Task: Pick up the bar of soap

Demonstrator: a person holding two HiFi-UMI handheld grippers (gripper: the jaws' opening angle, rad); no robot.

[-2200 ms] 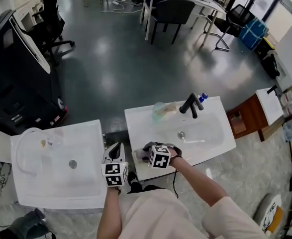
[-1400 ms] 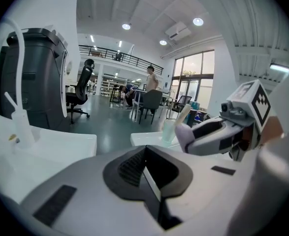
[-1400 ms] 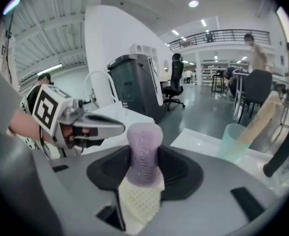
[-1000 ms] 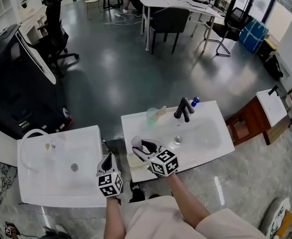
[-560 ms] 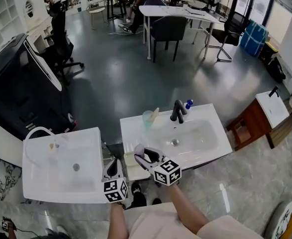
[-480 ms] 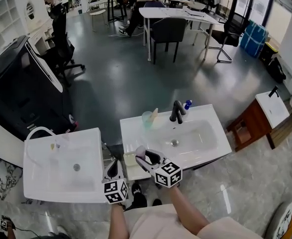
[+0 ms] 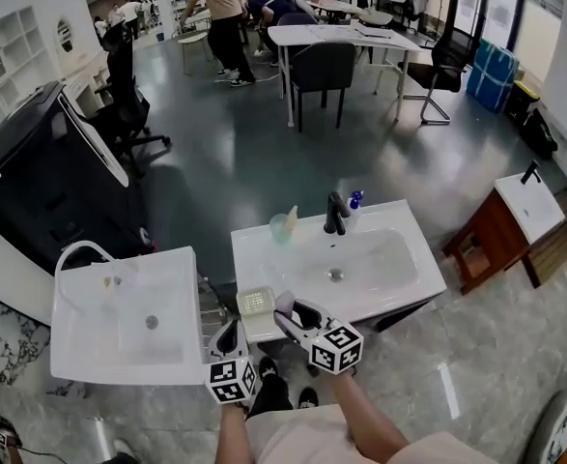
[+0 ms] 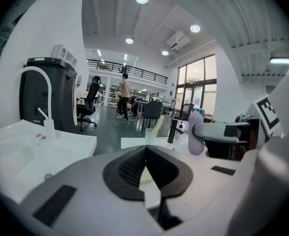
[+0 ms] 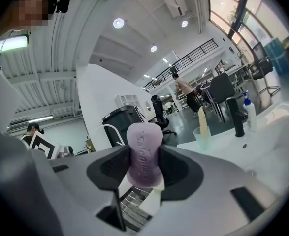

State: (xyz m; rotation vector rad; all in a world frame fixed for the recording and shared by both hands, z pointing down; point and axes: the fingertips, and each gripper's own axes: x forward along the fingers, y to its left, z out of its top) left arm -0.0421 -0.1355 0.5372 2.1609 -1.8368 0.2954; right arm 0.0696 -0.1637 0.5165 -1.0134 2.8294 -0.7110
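Right hand-held gripper (image 7: pixel 295 310) grips the purple oval bar of soap (image 9: pixel 144 154) upright between its pads. It is held in the air at the front left corner of the white sink counter (image 7: pixel 264 254), near the pale ridged soap dish (image 7: pixel 255 301).

Left hand-held gripper (image 8: pixel 145 167): jaws together, nothing in them.

Risks: soap is rounded and probably slick — a tighter squeeze or a rolled wrist could squirt it out. A drop here would likely strike the counter edge or the floor.
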